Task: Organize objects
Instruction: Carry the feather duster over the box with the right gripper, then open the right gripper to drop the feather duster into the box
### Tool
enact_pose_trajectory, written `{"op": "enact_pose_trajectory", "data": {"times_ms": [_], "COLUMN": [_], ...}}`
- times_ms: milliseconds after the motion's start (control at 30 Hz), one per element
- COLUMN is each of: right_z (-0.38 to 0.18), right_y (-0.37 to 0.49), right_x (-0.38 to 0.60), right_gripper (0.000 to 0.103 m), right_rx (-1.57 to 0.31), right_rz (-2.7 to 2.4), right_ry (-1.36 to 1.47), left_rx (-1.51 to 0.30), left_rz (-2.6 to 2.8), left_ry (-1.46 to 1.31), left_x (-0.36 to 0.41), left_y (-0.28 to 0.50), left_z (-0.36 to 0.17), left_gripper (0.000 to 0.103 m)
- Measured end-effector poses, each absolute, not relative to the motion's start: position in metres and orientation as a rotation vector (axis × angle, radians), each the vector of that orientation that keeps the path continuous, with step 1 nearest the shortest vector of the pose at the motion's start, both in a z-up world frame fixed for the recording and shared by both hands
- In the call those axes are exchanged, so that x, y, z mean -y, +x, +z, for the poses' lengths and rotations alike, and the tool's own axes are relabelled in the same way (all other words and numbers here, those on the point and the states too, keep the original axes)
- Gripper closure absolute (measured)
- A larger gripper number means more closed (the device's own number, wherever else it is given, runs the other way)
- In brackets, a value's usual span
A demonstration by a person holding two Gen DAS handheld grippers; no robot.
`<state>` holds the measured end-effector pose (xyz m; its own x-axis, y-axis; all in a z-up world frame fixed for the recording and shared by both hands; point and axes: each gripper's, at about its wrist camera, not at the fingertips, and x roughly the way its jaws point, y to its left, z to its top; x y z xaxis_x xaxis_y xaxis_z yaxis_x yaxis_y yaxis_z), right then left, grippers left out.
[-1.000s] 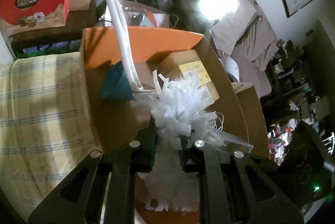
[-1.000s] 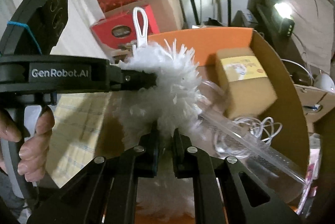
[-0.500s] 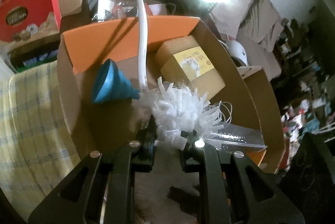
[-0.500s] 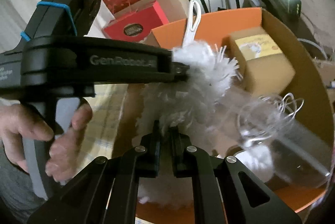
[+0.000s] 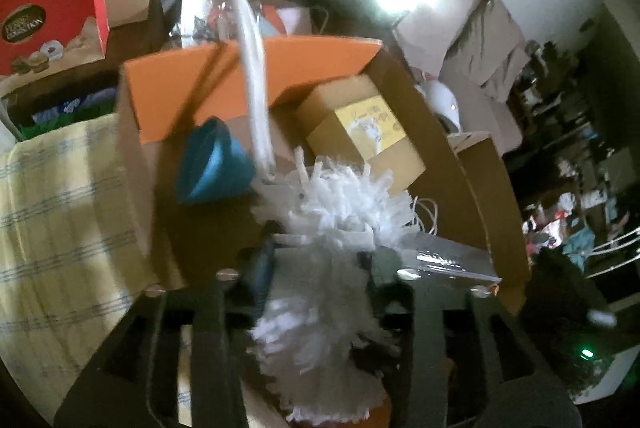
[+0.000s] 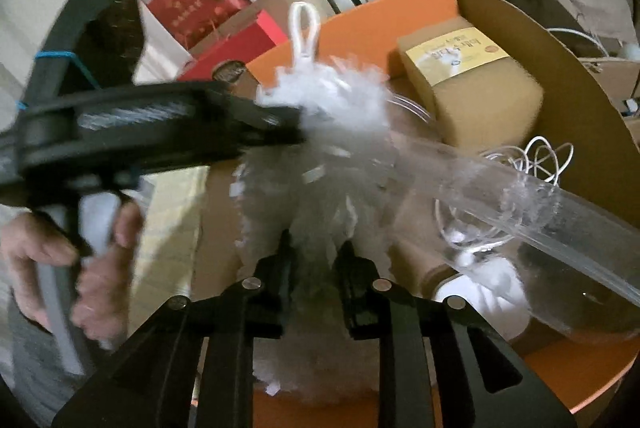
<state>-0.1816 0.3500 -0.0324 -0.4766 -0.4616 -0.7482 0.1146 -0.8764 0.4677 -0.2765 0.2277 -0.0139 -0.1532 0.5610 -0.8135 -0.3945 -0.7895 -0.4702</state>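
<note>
Left wrist: duster (image 5: 340,211) handle points up, away.

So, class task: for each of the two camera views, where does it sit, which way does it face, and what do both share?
Left wrist: on the left gripper, looking down into the orange-flapped box; its own fingers show, jaws opening around the white duster.
Right wrist: on the right gripper, facing the same box; shows the left gripper and the hand holding it.
Shared: duster, box, tan carton.

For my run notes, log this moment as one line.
left tool: opening around white duster | right tool: opening around duster | place: over orange box
</note>
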Motion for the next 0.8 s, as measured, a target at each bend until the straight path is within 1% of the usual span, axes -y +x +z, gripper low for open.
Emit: {"op": "enact_pose_trajectory", "data": {"times_ms": [67,133,233,267,333,400,433,500,600,800], "right_z": [-0.035,-0.034,-0.032,-0.03,-0.025,-0.02,-0.017,-0.012,-0.006,0.008], "right_y": [-0.183,-0.185,-0.186,-0.186,-0.184,-0.181,-0.179,-0.175,-0.166,-0.15], "right_x": [-0.348,-0.347,-0.344,-0.342,-0.337,-0.335,-0.334,-0.332,-0.331,-0.331], "right_gripper": [0.084,0.084,0.084,0.084,0.081,0.078,0.076,0.058,0.051,0.038], "right_rx": [0.51,0.512,0.484,0.459,0.398,0.348,0.325,0.282,0.251,0.247], "right_rz": [-2.379,-2.38,-2.385,-2.393,-2.409,-2.436,-2.451,-2.481,-2.51,-2.558], "right_ry": [1.377,1.378,1.387,1.387,1.385,1.382,1.376,1.37,1.357,1.294], "left_rx": [0.222,0.258,0.257,0.244,0.217,0.198,0.192,0.177,0.149,0.127], "left_rz": [2.003,2.007,2.012,2.02,2.046,2.07,2.08,2.108,2.15,2.221], "left_ry": [-1.471,-1.449,-1.427,-1.426,-1.421,-1.417,-1.417,-1.416,-1.413,-1.374], "left_x": [-0.218,-0.207,-0.197,-0.195,-0.189,-0.184,-0.181,-0.174,-0.161,-0.135], "left_y": [-0.273,-0.269,-0.259,-0.256,-0.246,-0.238,-0.236,-0.23,-0.221,-0.197], "left_z": [-0.005,0.004,0.015,0.017,0.021,0.022,0.022,0.022,0.021,0.023], "left_gripper": [0.044,0.039,0.037,0.031,0.023,0.023,0.023,0.022,0.021,0.013]}}
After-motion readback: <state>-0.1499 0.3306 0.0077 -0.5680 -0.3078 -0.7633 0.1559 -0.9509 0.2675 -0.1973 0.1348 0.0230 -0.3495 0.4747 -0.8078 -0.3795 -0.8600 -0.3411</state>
